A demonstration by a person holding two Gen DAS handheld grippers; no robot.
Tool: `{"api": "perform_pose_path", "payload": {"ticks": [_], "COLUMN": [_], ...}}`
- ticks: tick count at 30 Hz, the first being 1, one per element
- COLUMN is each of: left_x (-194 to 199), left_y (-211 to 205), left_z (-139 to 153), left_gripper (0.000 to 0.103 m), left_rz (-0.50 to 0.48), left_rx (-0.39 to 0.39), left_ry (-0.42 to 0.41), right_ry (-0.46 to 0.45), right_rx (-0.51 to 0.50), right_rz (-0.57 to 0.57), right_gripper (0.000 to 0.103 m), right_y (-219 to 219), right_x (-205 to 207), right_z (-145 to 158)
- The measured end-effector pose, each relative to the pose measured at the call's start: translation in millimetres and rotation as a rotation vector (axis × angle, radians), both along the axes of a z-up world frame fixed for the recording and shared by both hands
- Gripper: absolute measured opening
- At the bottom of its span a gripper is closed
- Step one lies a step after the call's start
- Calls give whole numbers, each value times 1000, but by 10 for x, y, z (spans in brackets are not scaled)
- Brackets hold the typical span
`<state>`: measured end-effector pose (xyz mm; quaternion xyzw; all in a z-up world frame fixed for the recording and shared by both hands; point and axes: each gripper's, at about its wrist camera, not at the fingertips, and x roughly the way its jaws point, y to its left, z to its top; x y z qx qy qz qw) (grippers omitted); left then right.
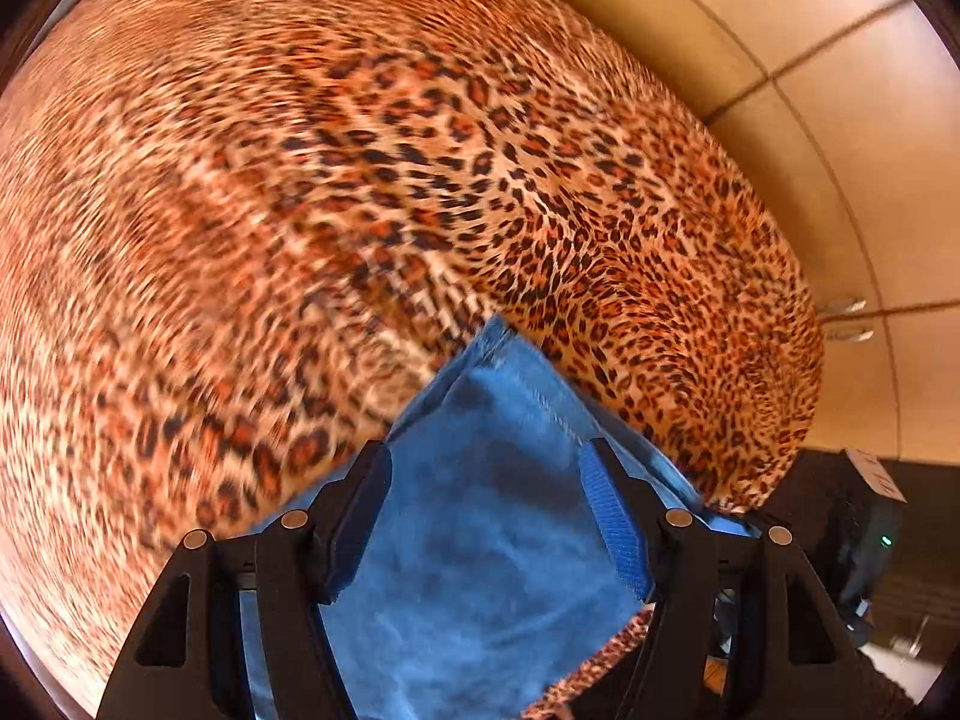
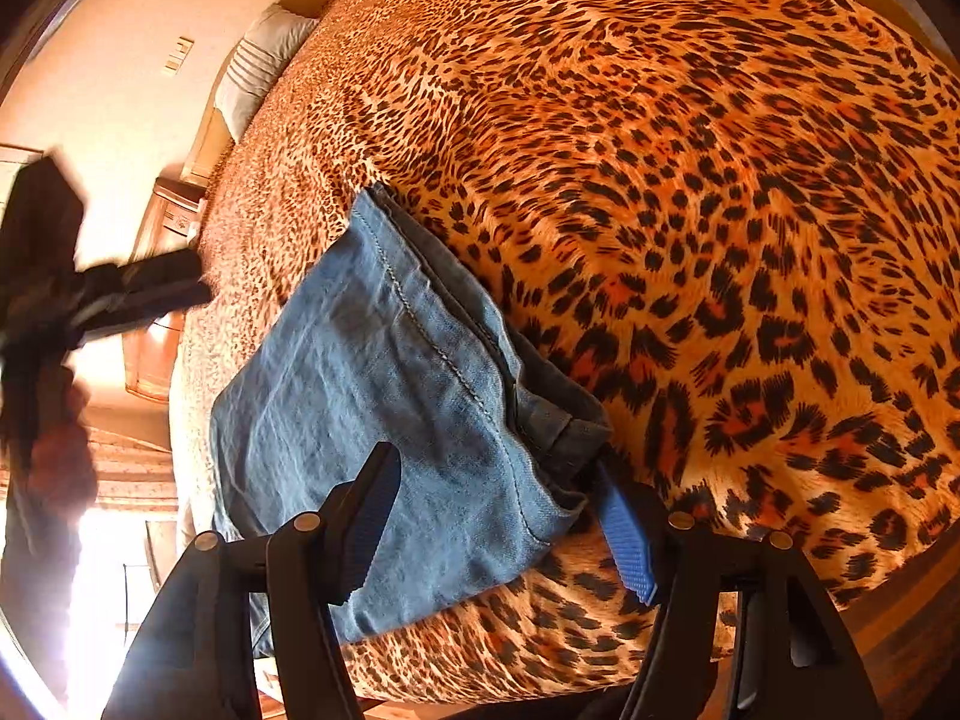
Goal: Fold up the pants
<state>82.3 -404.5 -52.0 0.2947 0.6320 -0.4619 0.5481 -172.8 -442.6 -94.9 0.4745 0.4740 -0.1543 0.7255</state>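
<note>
The blue denim pants (image 2: 372,372) lie folded in a compact stack near the front edge of a leopard-print bedspread (image 2: 720,180). My right gripper (image 2: 495,462) hangs open just above the stack's near right corner, where the hem layers show, and its pads (image 2: 627,534) stand apart from the cloth. In the left wrist view the pants (image 1: 480,540) fill the space under my left gripper (image 1: 487,456), which is open and points steeply down with nothing pinched. The left gripper (image 2: 144,288) also shows as a dark blur at the left of the right wrist view.
The bedspread (image 1: 360,180) covers the whole bed. A striped pillow (image 2: 258,66) lies at the far end, with a wooden nightstand (image 2: 168,222) beside it. Tiled floor (image 1: 840,90) borders the bed. A black device (image 1: 864,516) with a green light stands at the bed's corner.
</note>
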Motion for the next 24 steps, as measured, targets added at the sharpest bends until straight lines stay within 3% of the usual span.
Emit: {"api": "perform_pose_path", "payload": {"ticks": [6,11,16,19,20,21,24], "left_x": [-16,-71,-213,-315,-329,-326,-321], "left_y": [-510,-724,-893,-939,-961,-975,-959], "left_z": [-482,-786,-952,-949,-935,-928,-867], "left_gripper": [66,66,69,57,48,31,10], "left_rz": [-247,-402,-496,-539,-539,-533,-498], "left_rx": [78,132,115,75,60,46,41], "left_ry": [-32,-161,-94,-48,-60,-68,-82], "right_ry": [-51,-62,-71,-83,-86,-83,-41], "right_rx": [24,1,-8,-13,-19,-30,-78], "right_rz": [-6,-19,-51,-79,-84,-83,-85], "right_gripper": [66,66,69,69,69,69,53], "right_y": [-30,-38,-32,-15,-6,4,5], "right_x": [-99,-70,-25,4,7,19,54], "right_z": [-55,-60,-54,-69,-72,-72,-83]}}
